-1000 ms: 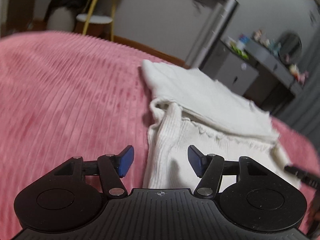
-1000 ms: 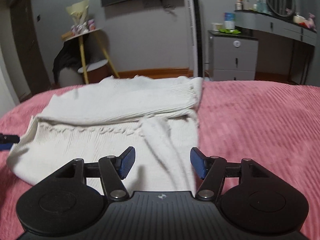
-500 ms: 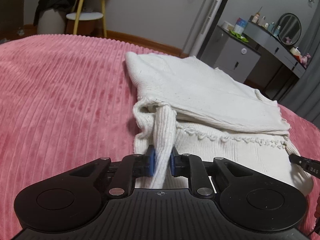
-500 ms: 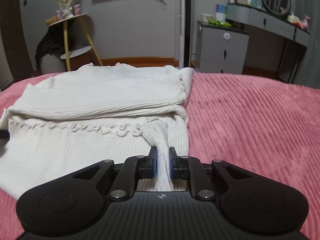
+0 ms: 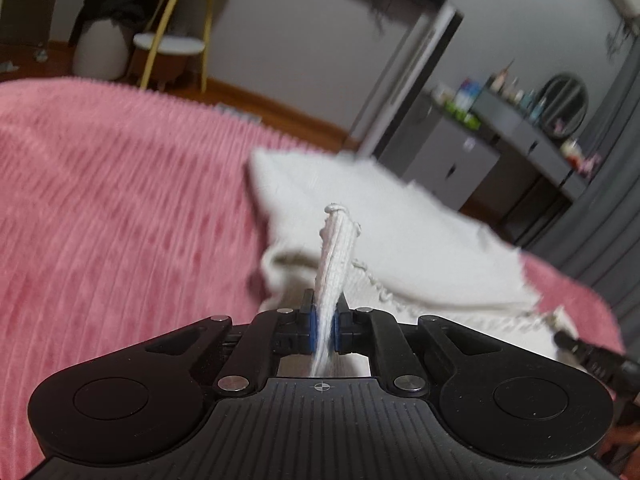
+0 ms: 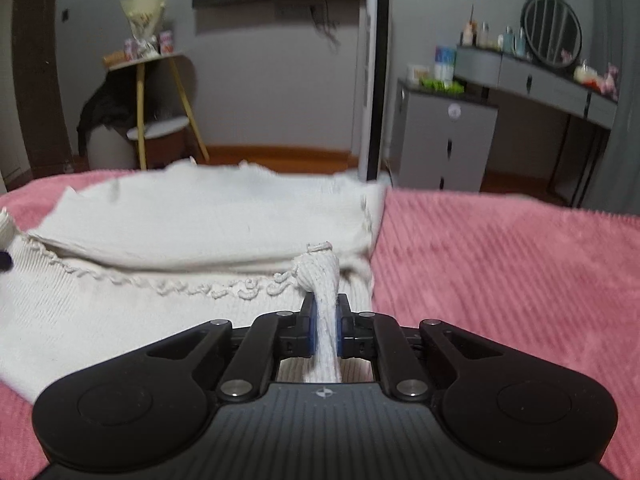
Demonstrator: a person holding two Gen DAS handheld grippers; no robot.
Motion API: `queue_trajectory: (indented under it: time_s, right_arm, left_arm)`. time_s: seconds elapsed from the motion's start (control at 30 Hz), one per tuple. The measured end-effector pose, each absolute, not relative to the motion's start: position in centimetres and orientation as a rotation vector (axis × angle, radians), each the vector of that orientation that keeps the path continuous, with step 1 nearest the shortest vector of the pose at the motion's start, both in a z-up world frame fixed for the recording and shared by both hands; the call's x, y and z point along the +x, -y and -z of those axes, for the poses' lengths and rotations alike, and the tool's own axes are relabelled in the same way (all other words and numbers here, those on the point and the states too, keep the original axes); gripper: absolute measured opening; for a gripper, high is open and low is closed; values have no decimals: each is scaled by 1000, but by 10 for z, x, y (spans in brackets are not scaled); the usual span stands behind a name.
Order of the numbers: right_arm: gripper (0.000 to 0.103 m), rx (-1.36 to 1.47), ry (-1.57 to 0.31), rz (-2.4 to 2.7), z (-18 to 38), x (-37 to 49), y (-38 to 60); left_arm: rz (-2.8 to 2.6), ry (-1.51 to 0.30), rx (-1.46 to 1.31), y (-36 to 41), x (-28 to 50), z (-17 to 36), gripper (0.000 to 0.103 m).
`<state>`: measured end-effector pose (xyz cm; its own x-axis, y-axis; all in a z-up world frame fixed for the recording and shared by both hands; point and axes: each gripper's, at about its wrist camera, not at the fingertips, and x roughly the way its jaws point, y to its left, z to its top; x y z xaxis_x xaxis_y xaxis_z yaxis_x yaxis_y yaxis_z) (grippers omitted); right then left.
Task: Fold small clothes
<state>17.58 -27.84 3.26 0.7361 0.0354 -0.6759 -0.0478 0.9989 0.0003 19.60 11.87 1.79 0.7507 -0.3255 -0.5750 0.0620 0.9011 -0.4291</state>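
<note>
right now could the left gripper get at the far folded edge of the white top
Probably not yet: the left gripper is shut on a strap of the white top, so its jaws are occupied. The way over the pink blanket looks clear once it lets go.

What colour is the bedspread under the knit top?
Pink, with a ribbed stripe texture; the bedspread shows sharpest in the right wrist view, beside the knit top.

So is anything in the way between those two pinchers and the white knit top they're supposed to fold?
Nothing visible. The left gripper and the right gripper are each shut on a strap of the white knit top, which lies alone on the pink blanket.
</note>
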Motion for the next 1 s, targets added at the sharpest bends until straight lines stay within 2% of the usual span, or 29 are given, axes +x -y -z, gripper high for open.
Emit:
queue_trajectory:
  time_s: [0.23, 0.5, 0.6, 0.63, 0.7, 0.73, 0.9, 0.93, 1.0]
  right_arm:
    - [8, -53, -615, -17, -65, 195, 274]
    - [8, 32, -673, -6, -33, 271, 288]
    - [15, 70, -752, -42, -17, 288, 297]
    - [15, 66, -766, -49, -13, 289, 297]
    - [15, 53, -782, -64, -9, 294, 300]
    - [15, 50, -792, -66, -7, 294, 299]
    - [13, 35, -817, -86, -3, 295, 297]
    - [14, 31, -816, -88, -3, 294, 299]
    - [25, 25, -817, -73, -2, 294, 298]
  left_arm:
    - [223, -549, -319, -108, 220, -69, 9]
    - [173, -675, -293, -102, 293, -25, 10]
    - [207, -718, -285, -102, 299, -8, 22]
    - [217, -714, -280, -101, 299, -4, 23]
    - [235, -712, -263, -99, 299, 0, 20]
    - [244, -710, -255, -99, 298, 2, 13]
    - [275, -709, -203, -92, 297, -1, 12]
    - [275, -708, -198, -90, 296, -2, 16]
    - [271, -708, -190, -88, 296, -2, 20]
